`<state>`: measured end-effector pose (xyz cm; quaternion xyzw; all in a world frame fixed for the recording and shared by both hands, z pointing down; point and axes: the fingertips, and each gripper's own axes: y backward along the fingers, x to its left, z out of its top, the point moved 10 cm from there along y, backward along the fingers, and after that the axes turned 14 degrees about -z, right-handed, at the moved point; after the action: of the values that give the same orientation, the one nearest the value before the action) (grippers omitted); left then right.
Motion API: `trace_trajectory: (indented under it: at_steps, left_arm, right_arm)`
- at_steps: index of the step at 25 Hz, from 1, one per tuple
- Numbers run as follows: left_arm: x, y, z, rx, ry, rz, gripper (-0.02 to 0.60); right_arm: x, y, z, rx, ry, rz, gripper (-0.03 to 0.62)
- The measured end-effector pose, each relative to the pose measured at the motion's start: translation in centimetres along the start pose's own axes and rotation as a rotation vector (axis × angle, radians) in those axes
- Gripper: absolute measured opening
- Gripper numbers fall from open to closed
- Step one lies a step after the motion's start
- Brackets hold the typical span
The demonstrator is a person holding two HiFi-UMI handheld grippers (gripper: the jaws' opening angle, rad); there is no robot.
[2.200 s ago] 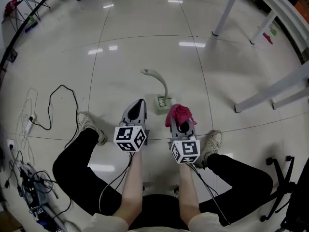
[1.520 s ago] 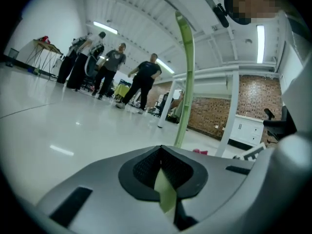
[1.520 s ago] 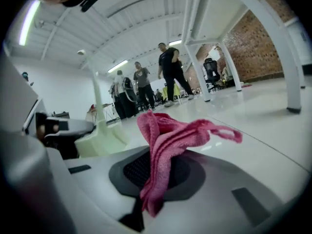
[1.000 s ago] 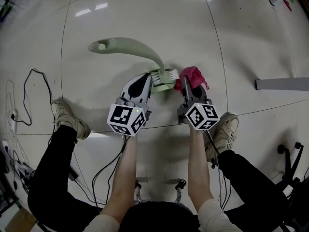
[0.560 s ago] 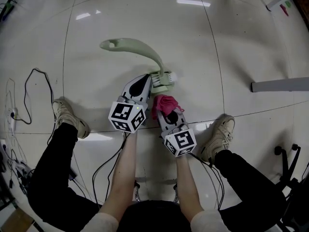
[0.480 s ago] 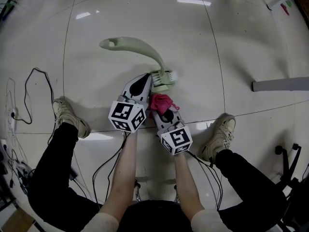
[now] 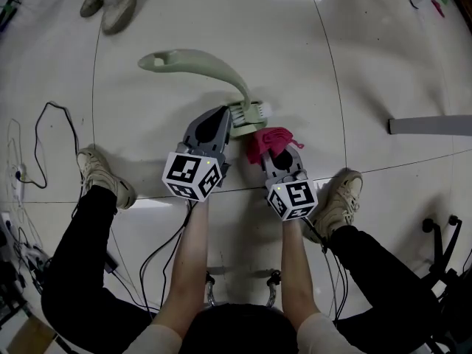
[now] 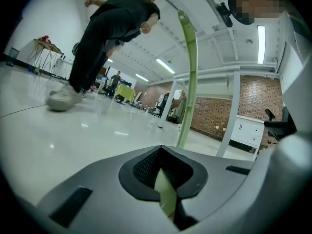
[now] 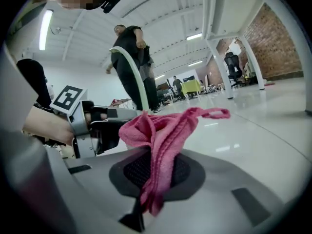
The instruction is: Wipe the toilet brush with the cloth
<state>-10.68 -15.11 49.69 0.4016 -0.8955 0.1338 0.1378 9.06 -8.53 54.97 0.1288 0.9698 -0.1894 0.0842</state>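
Left gripper (image 7: 227,113) has its jaws pressed together on the toilet brush (image 7: 203,63), pinching the pale green neck right by the bristle head (image 7: 249,116). In the left gripper view a green strip sits squeezed between the dark pads (image 8: 144,167), and the handle (image 8: 191,77) rises up and away from them. In the head view the curved handle arcs to the upper left, with a hanging hole at its far end. The brush's bristle end is low over the glossy white floor (image 7: 369,65); cannot tell if it touches.

Right gripper (image 7: 277,152) clamps the pink cloth (image 7: 269,137). The right gripper view shows the cloth (image 9: 163,130) bunched and nipped between its pads, with a loose loop sticking out right. The cloth sits just beside the bristle head, at its lower right in the head view; contact is unclear.

The 2 grippers are side by side, close together. The person sits with black-trousered legs spread, 2 sneakers (image 7: 99,175) on the floor. Another person's 2 shoes (image 7: 110,2) are at top left. A black cable (image 7: 44,142) loops at left.
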Motion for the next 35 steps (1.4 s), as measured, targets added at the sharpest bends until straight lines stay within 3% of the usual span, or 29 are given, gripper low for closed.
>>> trace_trajectory:
  at_steps: [5, 7, 9, 10, 12, 17, 20, 25, 30, 35]
  left_arm:
    - [0.1, 0.0, 0.0, 0.002, -0.003, -0.014, 0.005]
    - [-0.3, 0.6, -0.2, 0.01, -0.016, -0.08, 0.014]
    - [-0.5, 1.2, -0.7, 0.054, -0.039, -0.175, 0.267]
    - [-0.5, 1.5, -1.1, 0.09, -0.057, -0.206, 0.353]
    - [0.0, 1.7, -1.8, 0.154, -0.089, -0.229, 0.397]
    - [1.5, 0.4, -1.7, 0.216, -0.151, -0.308, 0.47]
    - [1.9, -1.6, -1.2, 0.264, -0.215, -0.383, 0.476]
    - [1.7, -2.8, -0.8, 0.288, -0.214, -0.419, 0.474]
    - [-0.2, -0.1, -1.8, 0.271, -0.157, -0.378, 0.474]
    - [-3.3, 2.7, -3.2, 0.193, -0.025, -0.302, 0.474]
  right_arm:
    - [-1.5, -0.3, 0.6, -0.006, -0.006, -0.053, 0.032]
    - [-1.1, 0.5, 1.0, -0.016, -0.029, -0.049, 0.032]
    - [-0.5, 1.1, 1.1, -0.018, -0.039, -0.035, 0.032]
    - [-0.3, 1.2, 1.0, -0.015, -0.041, -0.028, 0.031]
    - [0.3, 1.5, 0.6, -0.001, -0.049, -0.017, 0.032]
    - [1.8, 1.2, -0.6, 0.041, -0.074, 0.01, 0.032]
    - [1.9, 0.4, -0.8, 0.05, -0.082, 0.021, 0.032]
    - [1.6, -0.6, -0.3, 0.047, -0.046, 0.025, 0.032]
    - [-0.1, -1.5, 0.7, 0.052, 0.005, 0.005, 0.032]
    - [-0.9, -2.7, 1.7, 0.057, 0.053, -0.015, 0.031]
